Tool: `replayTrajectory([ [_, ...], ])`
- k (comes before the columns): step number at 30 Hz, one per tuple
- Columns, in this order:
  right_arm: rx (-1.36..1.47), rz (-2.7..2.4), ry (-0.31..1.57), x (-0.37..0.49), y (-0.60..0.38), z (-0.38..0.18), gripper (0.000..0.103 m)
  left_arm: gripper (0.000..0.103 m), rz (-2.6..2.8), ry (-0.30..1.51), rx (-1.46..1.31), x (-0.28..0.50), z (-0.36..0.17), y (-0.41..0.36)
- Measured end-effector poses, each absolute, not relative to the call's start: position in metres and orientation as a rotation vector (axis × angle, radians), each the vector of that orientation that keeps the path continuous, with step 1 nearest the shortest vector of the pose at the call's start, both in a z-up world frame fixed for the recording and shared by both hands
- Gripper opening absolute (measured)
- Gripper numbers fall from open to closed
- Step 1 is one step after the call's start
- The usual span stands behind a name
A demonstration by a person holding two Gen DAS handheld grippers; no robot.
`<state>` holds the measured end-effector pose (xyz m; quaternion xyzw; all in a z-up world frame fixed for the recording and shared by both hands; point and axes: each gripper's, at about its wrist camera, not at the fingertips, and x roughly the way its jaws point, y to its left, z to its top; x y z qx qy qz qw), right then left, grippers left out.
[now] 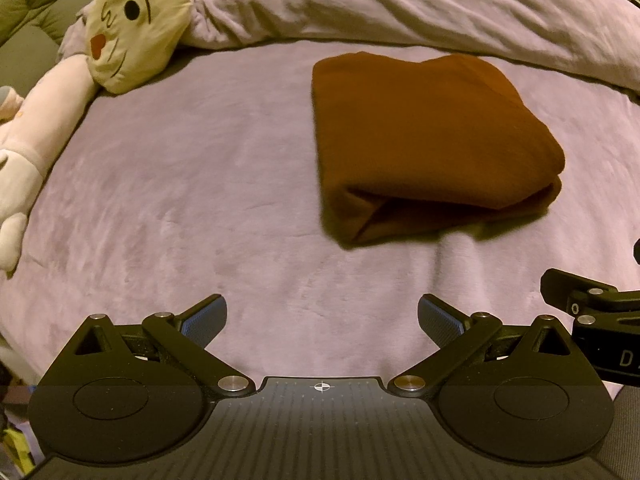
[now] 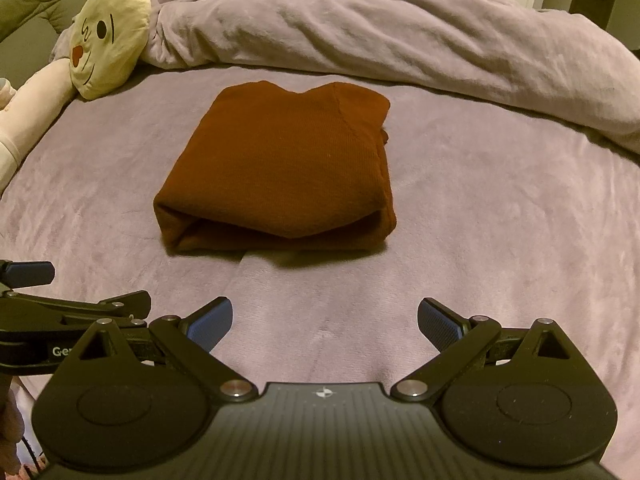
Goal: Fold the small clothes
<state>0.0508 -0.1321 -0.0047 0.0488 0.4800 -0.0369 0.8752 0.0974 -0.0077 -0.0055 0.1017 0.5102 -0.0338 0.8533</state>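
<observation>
A brown garment (image 1: 432, 140) lies folded into a thick rectangle on the purple bed sheet (image 1: 180, 184). In the right wrist view the garment (image 2: 280, 172) sits straight ahead on the sheet (image 2: 500, 200). My left gripper (image 1: 322, 320) is open and empty, near the bed's front edge, to the garment's near left. My right gripper (image 2: 325, 322) is open and empty, just in front of the garment. Each gripper shows at the edge of the other's view: the right gripper (image 1: 592, 308) and the left gripper (image 2: 28, 280). Neither touches the garment.
A bunched purple duvet (image 2: 380, 32) runs along the far side of the bed. A cream plush toy with a drawn face (image 1: 136, 24) lies at the far left, also in the right wrist view (image 2: 108, 36). A green quilted headboard (image 1: 36, 4) is behind it.
</observation>
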Motion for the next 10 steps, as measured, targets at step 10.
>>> replayTrajectory([
  [10,0.109,-0.082,1.001,0.0500,-0.1353,-0.0058,0.099,0.103,-0.065,1.076,0.217,0.0962,-0.0106,-0.0052],
])
